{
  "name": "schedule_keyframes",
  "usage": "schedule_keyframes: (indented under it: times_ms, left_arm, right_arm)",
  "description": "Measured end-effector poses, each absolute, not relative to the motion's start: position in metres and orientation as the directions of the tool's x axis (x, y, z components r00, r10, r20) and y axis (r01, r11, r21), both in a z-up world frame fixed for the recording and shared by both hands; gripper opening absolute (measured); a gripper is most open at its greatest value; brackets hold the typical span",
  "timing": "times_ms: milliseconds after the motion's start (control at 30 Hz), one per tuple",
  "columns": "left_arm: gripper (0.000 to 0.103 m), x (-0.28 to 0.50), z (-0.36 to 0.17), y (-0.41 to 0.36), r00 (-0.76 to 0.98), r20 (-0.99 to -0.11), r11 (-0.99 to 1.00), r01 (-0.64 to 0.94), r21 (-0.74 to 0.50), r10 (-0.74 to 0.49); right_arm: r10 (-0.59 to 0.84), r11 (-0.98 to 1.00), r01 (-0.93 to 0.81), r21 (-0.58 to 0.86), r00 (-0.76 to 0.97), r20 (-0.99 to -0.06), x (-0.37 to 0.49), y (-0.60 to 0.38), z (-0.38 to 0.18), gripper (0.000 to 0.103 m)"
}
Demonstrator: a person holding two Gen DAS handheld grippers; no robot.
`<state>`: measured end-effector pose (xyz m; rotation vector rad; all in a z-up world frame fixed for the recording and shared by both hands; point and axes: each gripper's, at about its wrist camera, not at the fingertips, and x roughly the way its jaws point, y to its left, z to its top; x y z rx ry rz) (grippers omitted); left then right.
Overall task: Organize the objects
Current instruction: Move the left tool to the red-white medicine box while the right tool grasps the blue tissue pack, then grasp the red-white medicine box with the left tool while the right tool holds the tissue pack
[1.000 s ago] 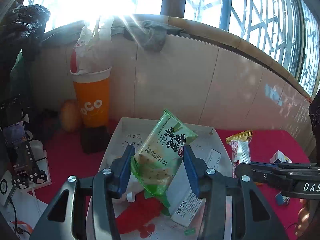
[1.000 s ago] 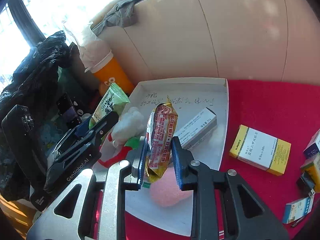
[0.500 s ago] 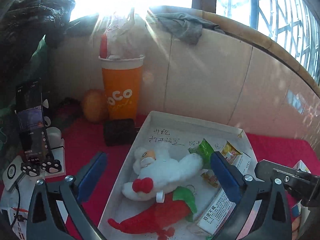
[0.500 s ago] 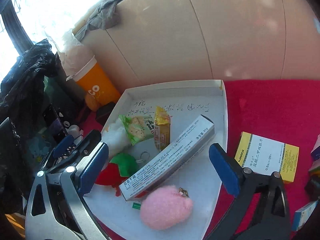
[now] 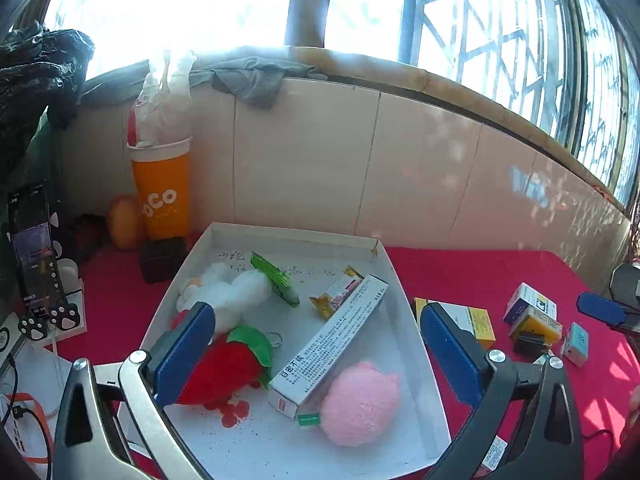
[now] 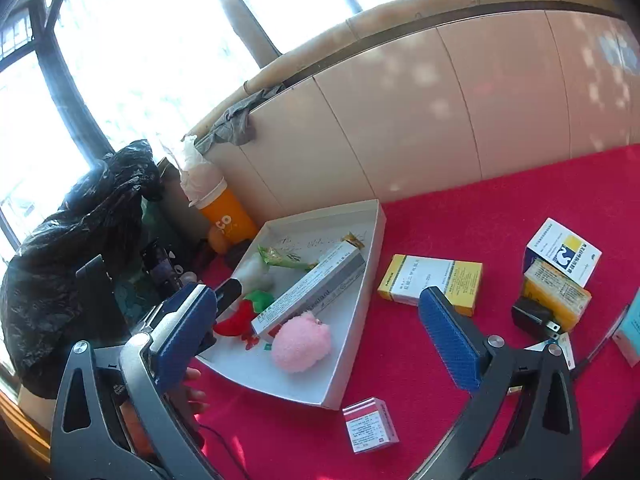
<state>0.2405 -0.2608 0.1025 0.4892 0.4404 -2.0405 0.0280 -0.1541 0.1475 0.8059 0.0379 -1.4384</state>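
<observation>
right wrist view: near, the right gripper (image 6: 334, 334) is wide open and holds nothing. just past it on the red cloth lies the yellow box (image 6: 432, 282), right beside the white tray (image 6: 352, 336). it looks light and stiff, so a pinch across its long flat sides should hold. farther left, the left gripper (image 5: 318, 354) is wide open too, empty, over the tray. inside lie the soft pink puff (image 5: 360, 402), the long box (image 5: 330, 344), and far off the green packet (image 5: 274, 278).
</observation>
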Motion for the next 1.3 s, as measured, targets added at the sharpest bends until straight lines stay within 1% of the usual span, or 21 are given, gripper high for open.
schedule_keyframes:
  times_ms: [133,233,333,433,567,667,733,800,833,867,900,933,967,1033,1100,1200,1300]
  left_arm:
    - [0.103,0.202,0.085,-0.221,-0.538,-0.561,-0.630,0.776,-0.037,-0.629]
    - [0.103,0.175,0.065,-0.191,-0.572,-0.621,-0.743,0.669,0.025,-0.536]
    - [0.103,0.153,0.045,-0.167,-0.571,-0.673,-0.819,0.566,0.091,-0.470]
    - [0.103,0.138,0.032,-0.154,-0.551,-0.705,-0.854,0.499,0.150,-0.446]
    - [0.103,0.133,0.027,-0.157,-0.545,-0.727,-0.863,0.488,0.131,-0.419]
    - [0.103,0.133,0.025,-0.166,-0.537,-0.747,-0.860,0.501,0.091,-0.392]
    - [0.102,0.132,0.025,-0.167,-0.535,-0.750,-0.860,0.502,0.087,-0.388]
    - [0.099,0.131,0.024,-0.166,-0.527,-0.749,-0.857,0.505,0.103,-0.401]
    - [0.094,0.131,0.024,-0.166,-0.523,-0.747,-0.853,0.509,0.113,-0.411]
    - [0.085,0.133,0.024,-0.166,-0.519,-0.742,-0.847,0.517,0.123,-0.424]
    - [0.080,0.135,0.025,-0.167,-0.519,-0.737,-0.841,0.527,0.124,-0.434]
    - [0.071,0.137,0.026,-0.169,-0.520,-0.734,-0.836,0.536,0.119,-0.437]
    - [0.069,0.139,0.027,-0.171,-0.525,-0.734,-0.836,0.539,0.104,-0.430]
    - [0.069,0.140,0.027,-0.173,-0.531,-0.735,-0.839,0.537,0.092,-0.421]
    - [0.069,0.139,0.027,-0.171,-0.527,-0.733,-0.838,0.535,0.106,-0.429]
    - [0.069,0.140,0.027,-0.171,-0.536,-0.728,-0.838,0.537,0.097,-0.427]
    - [0.068,0.142,0.029,-0.170,-0.545,-0.725,-0.841,0.535,0.087,-0.422]
  right_arm:
    - [-0.873,-0.175,0.897,0.407,0.049,-0.484,-0.013,-0.109,0.144,0.102]
    - [-0.860,-0.305,0.852,0.426,-0.055,-0.507,-0.063,-0.081,0.131,0.102]
    - [-0.803,-0.478,0.755,0.449,-0.168,-0.572,-0.117,-0.060,0.108,0.102]
    - [-0.735,-0.580,0.685,0.442,-0.207,-0.646,-0.156,-0.054,0.081,0.102]
    - [-0.664,-0.645,0.660,0.384,-0.235,-0.710,-0.176,-0.061,0.055,0.102]
    - [-0.631,-0.669,0.659,0.344,-0.259,-0.731,-0.177,-0.080,0.045,0.102]
    - [-0.609,-0.686,0.657,0.314,-0.282,-0.741,-0.177,-0.094,0.041,0.102]
    - [-0.548,-0.723,0.644,0.250,-0.314,-0.775,-0.178,-0.108,0.034,0.102]
    - [-0.518,-0.738,0.637,0.223,-0.323,-0.792,-0.178,-0.113,0.030,0.102]
    - [-0.508,-0.744,0.633,0.214,-0.327,-0.797,-0.176,-0.114,0.028,0.102]
    - [-0.516,-0.742,0.638,0.207,-0.346,-0.784,-0.173,-0.110,0.028,0.102]
    - [-0.520,-0.738,0.643,0.206,-0.347,-0.781,-0.170,-0.107,0.027,0.101]
    - [-0.524,-0.730,0.654,0.198,-0.351,-0.776,-0.168,-0.104,0.027,0.098]
    - [-0.520,-0.725,0.668,0.169,-0.370,-0.770,-0.164,-0.095,0.027,0.079]
    - [-0.529,-0.719,0.673,0.175,-0.366,-0.765,-0.164,-0.085,0.028,0.069]
    - [-0.555,-0.706,0.676,0.211,-0.344,-0.758,-0.166,-0.074,0.028,0.061]
    - [-0.582,-0.699,0.670,0.250,-0.330,-0.744,-0.165,-0.064,0.028,0.058]
